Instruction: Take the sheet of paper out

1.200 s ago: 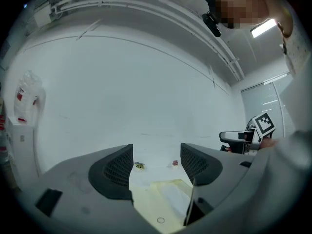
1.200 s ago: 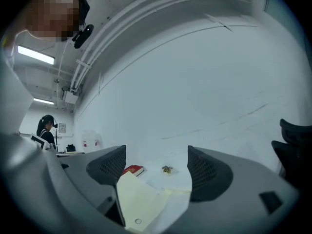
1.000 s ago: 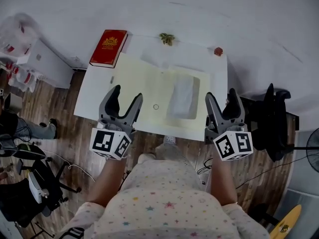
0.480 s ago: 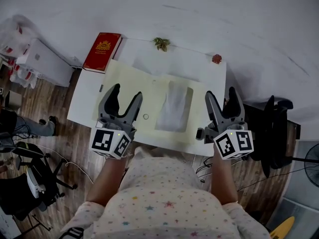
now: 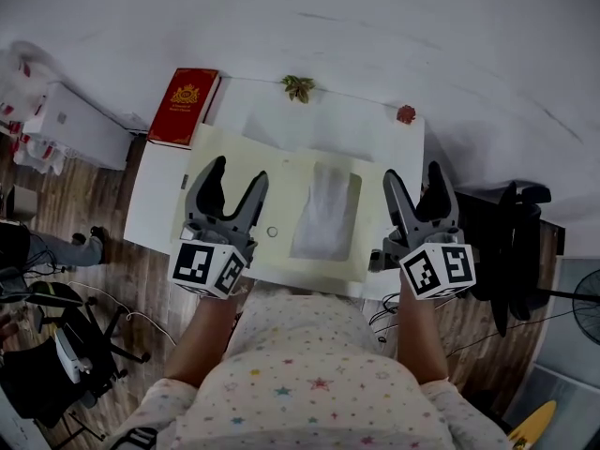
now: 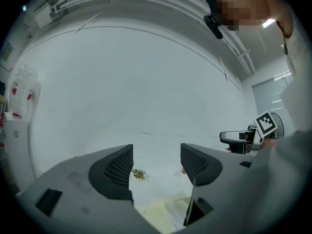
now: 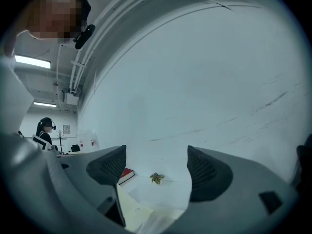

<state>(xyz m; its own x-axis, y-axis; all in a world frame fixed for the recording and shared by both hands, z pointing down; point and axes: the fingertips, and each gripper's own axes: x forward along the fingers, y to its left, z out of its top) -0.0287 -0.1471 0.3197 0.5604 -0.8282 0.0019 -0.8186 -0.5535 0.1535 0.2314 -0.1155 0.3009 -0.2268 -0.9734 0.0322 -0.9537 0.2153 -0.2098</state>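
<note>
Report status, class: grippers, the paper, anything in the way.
Left gripper open, empty; right gripper open, empty. White sheet at middle of yellow folder, untouched. Nothing over it; red book off at far left.

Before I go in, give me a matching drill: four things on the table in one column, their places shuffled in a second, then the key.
Things:
1. red book
2. leafy sprig
3. small red object
4. pale yellow folder

Places on the white table:
a. far right corner
b. far left corner
c. middle of the far edge
d. centre, reaching to the near edge

Pairs: 1-b, 2-c, 3-a, 4-d
</note>
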